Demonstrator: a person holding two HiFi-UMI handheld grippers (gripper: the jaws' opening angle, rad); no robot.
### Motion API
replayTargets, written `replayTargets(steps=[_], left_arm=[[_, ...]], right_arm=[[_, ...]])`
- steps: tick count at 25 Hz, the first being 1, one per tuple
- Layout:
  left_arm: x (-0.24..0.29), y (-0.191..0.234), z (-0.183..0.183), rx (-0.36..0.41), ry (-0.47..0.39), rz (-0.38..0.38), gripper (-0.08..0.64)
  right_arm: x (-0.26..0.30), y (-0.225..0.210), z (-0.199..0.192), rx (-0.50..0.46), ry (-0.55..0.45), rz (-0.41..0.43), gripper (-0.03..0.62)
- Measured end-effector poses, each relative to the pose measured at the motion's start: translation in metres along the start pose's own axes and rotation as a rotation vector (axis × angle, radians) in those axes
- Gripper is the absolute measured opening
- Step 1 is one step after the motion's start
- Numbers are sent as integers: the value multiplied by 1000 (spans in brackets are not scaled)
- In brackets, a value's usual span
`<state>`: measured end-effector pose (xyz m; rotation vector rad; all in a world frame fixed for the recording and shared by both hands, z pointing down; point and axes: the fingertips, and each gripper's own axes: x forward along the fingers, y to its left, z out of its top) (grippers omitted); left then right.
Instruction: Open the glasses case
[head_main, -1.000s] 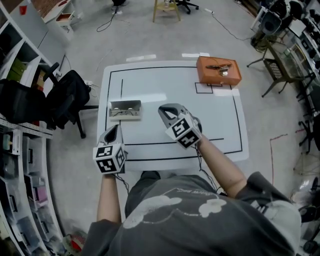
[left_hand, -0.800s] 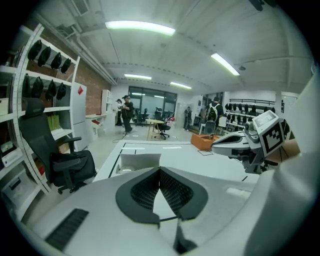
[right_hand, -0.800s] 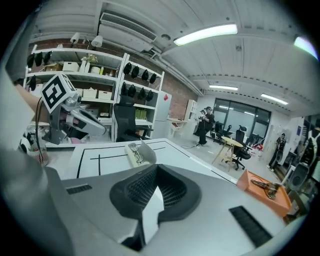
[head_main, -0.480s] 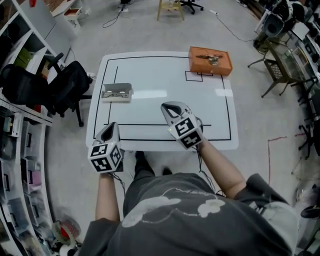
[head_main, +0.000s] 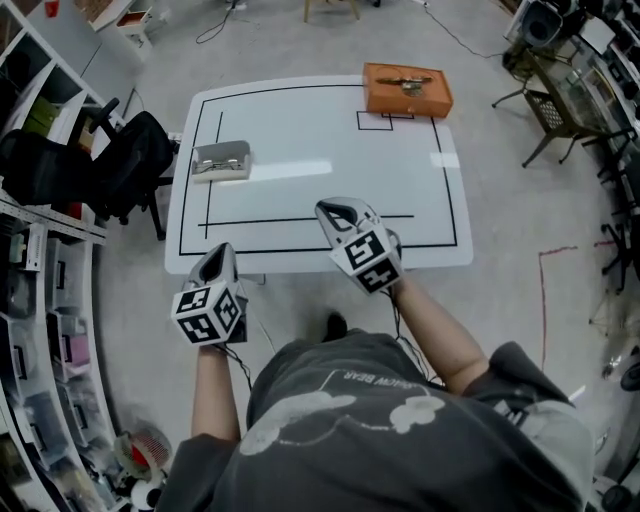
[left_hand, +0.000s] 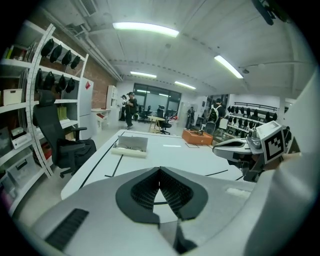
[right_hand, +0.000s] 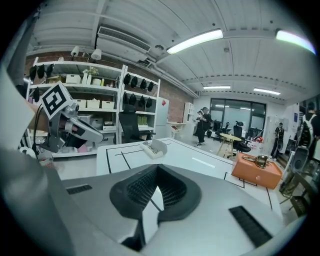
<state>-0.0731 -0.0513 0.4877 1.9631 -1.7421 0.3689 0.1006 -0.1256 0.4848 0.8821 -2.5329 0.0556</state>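
The grey glasses case (head_main: 221, 160) lies on the white table (head_main: 320, 170) near its far left edge, with its lid up and glasses inside; it also shows as the case (left_hand: 131, 145) and the case (right_hand: 154, 148). My left gripper (head_main: 218, 262) hangs just off the table's near edge, shut and empty, its pads meeting in its own view, the left gripper (left_hand: 160, 172). My right gripper (head_main: 338, 212) hovers over the near edge, shut on nothing, the right gripper (right_hand: 157, 170). Both are far from the case.
An orange box (head_main: 406, 90) with a metal object on top sits at the table's far right corner. A black office chair (head_main: 120, 170) and shelves (head_main: 40, 300) stand to the left. People (left_hand: 130, 105) stand far back in the room.
Both grippers have drawn back from over the table to its near edge, and the table and case now lie farther off. Both jaws have stayed shut.
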Motion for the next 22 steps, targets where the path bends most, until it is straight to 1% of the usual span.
replayTargets(steps=[4, 10, 16, 22], left_arm=[[-9, -1, -16, -12, 9, -24, 3], [-40, 2, -35, -25, 3, -49, 3], [-83, 1, -57, -42, -17, -83, 3], [-131, -4, -92, -57, 3, -85, 3]], right_arm=[[-7, 14, -5, -1, 18, -9, -2], [-27, 45, -5, -4, 32, -47, -2], [-60, 86, -9, 2, 29, -75, -2], [-101, 123, -17, 18, 14, -106, -2]])
